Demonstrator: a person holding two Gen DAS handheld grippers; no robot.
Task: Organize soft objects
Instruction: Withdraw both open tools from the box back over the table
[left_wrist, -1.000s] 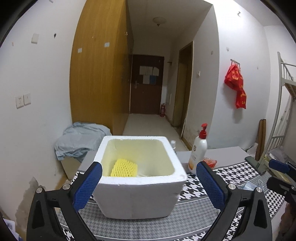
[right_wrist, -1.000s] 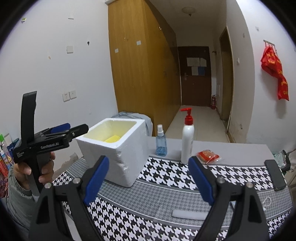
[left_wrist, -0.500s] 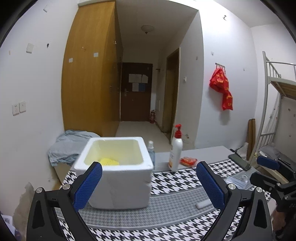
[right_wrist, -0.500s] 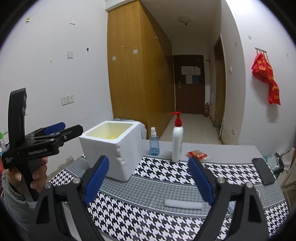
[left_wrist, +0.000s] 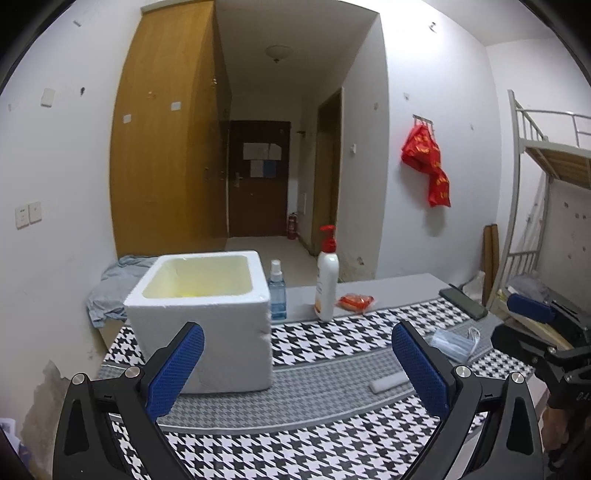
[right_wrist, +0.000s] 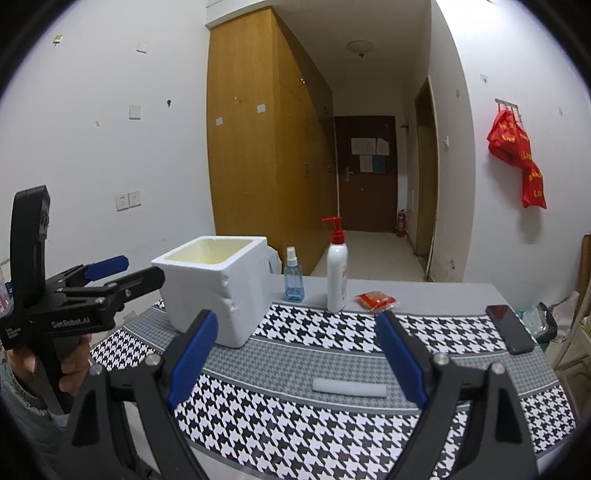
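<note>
Both grippers empty, jaws wide: left gripper (left_wrist: 297, 363), right gripper (right_wrist: 297, 356). White foam roll (right_wrist: 349, 387) lies near table's (right_wrist: 461, 291) front edge; foam box (right_wrist: 216, 288) at left end. Approach roll from above w/ right gripper, pinch mid-length, gently.

your right gripper (right_wrist: 295, 354) stood spread wide above the houndstooth cloth (right_wrist: 332, 413); a white foam roll (right_wrist: 349, 387) lay right of the foam box (right_wrist: 218, 288).
</note>
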